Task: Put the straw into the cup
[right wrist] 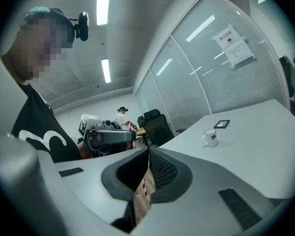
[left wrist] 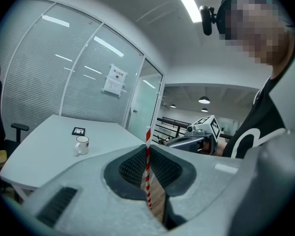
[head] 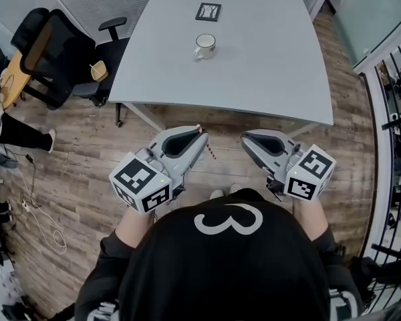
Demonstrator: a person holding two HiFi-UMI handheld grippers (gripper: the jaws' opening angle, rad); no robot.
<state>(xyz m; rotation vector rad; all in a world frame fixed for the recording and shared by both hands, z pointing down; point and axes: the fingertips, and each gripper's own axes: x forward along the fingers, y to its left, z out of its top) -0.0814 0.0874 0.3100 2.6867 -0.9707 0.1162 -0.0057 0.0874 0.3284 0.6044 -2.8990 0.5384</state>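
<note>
A white cup [head: 204, 45] stands on the grey table [head: 267, 79], toward its far side. My left gripper [head: 202, 134] hovers over the wooden floor in front of the table's near edge, shut on a red-and-white striped straw [head: 210, 150] that sticks out past its tips. In the left gripper view the straw [left wrist: 148, 171] stands upright, pinched between the pads, with the cup [left wrist: 81, 144] far off to the left. My right gripper [head: 244, 139] is held beside the left one, its jaws together with nothing in them. From it the cup [right wrist: 210, 137] shows at the right.
A black-and-white marker card [head: 208, 12] lies on the table behind the cup. Black office chairs [head: 53, 52] stand left of the table. Glass partitions close the room at the back, a railing [head: 394, 112] runs along the right, and cables [head: 43, 223] lie on the floor at left.
</note>
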